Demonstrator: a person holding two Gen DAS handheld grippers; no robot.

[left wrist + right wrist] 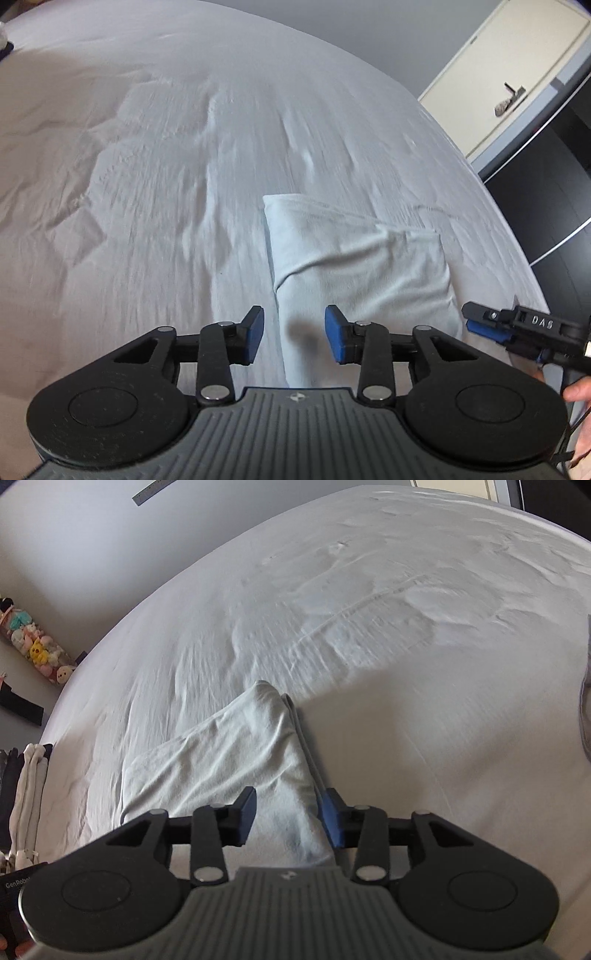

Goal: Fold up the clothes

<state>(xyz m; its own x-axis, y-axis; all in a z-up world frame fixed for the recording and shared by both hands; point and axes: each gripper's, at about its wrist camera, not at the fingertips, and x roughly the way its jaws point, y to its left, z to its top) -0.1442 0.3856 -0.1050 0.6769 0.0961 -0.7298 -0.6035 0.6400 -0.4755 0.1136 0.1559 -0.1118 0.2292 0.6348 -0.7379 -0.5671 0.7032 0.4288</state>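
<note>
1. Left wrist view: the left gripper (294,334) hangs over the bed sheet (147,184), jaws spread apart with the blue pads (334,334) clear of everything. Nothing is held.
2. Just ahead lies the folded pale garment (354,266), flat on the sheet; its near left edge runs down between the two pads without touching either.
3. At the right edge, the right gripper (480,325) comes in sideways beside the garment's near right corner, and a hand (578,391) peeks in behind it.
4. Far right, a cream door (509,81) with a dark handle stands past the bed.
5. Right wrist view: the right gripper (287,818) has its jaws parted. The folded pale garment (229,760) lies between them; its layered right edge runs up against the right pad (330,823), while the left one stands off the cloth. No pinch shows.
6. The garment stretches away to a rounded corner on the bed sheet (406,627).
7. Left side: a row of plush toys (37,650) against the wall, and hanging clothes (29,794) lower down.
</note>
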